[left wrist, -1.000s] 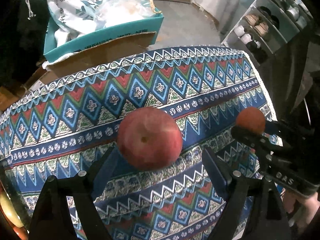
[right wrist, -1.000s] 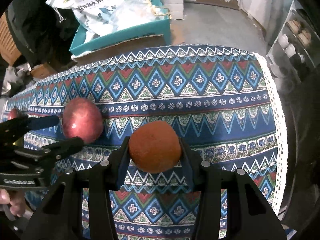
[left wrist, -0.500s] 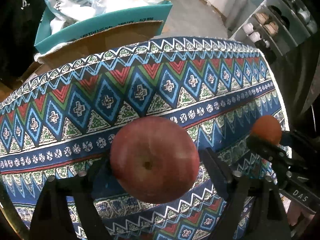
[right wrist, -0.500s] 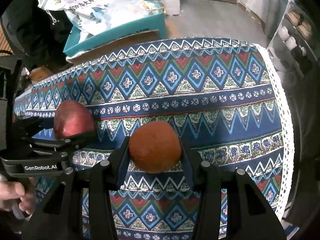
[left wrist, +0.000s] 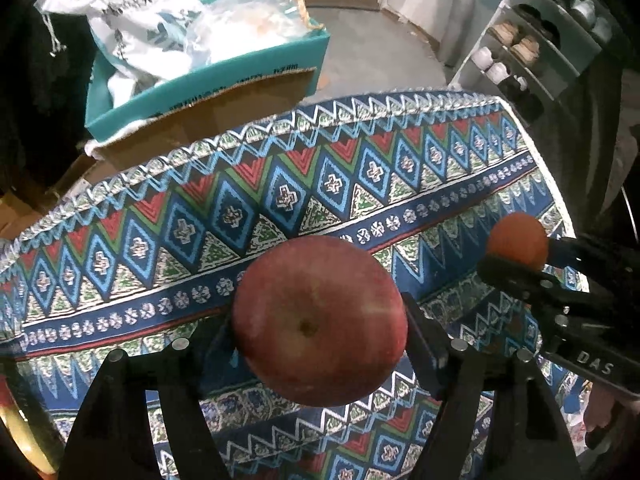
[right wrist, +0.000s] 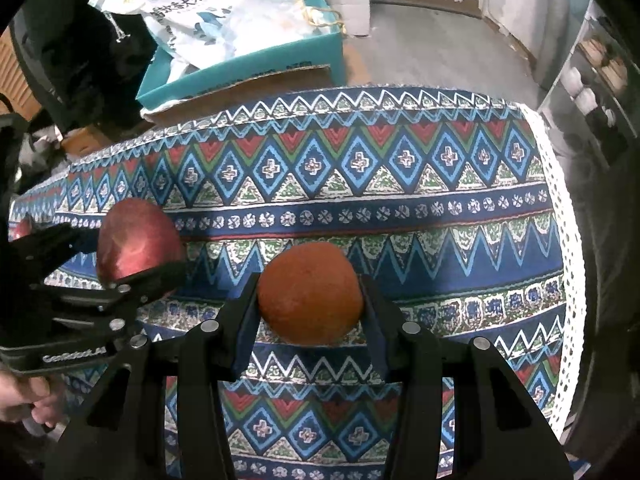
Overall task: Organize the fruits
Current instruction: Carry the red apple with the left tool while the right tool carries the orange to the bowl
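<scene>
Dim indoor light fell from above; a soft sheen sat on the apple [left wrist: 320, 320], the patterned tablecloth [right wrist: 400, 216] bowed at the fisheye edges, corners black.

I see matte black fingers [right wrist: 244, 320] with silver screw heads; white lettering marks both gripper bodies; bare skin shows.

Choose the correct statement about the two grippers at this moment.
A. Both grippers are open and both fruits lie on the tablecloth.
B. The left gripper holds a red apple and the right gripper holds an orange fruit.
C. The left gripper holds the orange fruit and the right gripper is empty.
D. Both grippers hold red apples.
B. The left gripper is closed on the red apple, and the right gripper is closed on the orange fruit.
</scene>
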A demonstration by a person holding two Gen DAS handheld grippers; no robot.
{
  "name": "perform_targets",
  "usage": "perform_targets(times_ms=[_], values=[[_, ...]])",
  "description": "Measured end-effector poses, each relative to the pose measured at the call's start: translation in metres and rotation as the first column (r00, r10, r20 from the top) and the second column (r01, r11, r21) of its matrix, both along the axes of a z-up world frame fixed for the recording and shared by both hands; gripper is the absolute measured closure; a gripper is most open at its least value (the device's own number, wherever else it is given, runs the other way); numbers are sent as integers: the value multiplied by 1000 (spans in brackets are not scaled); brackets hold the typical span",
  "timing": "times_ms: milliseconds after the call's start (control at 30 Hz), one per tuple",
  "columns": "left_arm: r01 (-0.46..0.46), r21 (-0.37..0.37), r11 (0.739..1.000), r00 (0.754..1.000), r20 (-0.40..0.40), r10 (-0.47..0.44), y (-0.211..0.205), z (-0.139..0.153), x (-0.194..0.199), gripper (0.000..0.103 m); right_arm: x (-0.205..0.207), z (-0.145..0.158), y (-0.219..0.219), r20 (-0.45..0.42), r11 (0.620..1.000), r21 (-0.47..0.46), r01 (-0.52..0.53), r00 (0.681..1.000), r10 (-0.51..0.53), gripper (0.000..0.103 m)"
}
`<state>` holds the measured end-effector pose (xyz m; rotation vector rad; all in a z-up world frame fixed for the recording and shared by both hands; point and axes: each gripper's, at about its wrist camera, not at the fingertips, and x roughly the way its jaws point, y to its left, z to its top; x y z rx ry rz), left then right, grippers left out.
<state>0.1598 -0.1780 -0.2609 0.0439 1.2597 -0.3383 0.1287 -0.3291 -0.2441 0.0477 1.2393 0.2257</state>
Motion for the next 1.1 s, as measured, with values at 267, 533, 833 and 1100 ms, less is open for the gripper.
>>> perform_targets(times_ms=[267,533,833,1100], values=[[18,4,1000,999,46,-18,13,31,-13,26,-8,26,14,51,999,-27,-40,998,42,57],[0,-1,1000,996,87,0,38,64,-34,26,-19,62,34,108,997,-4,-81,991,81,57],[-34,-2,999,992,125,34,80,91,-67,26,-31,100,70,173,989,5,-149,974,146,57],[-75,-21,997,983,165,77,117,118,-86,26,-43,126,96,212,981,13,-195,959,188,57]])
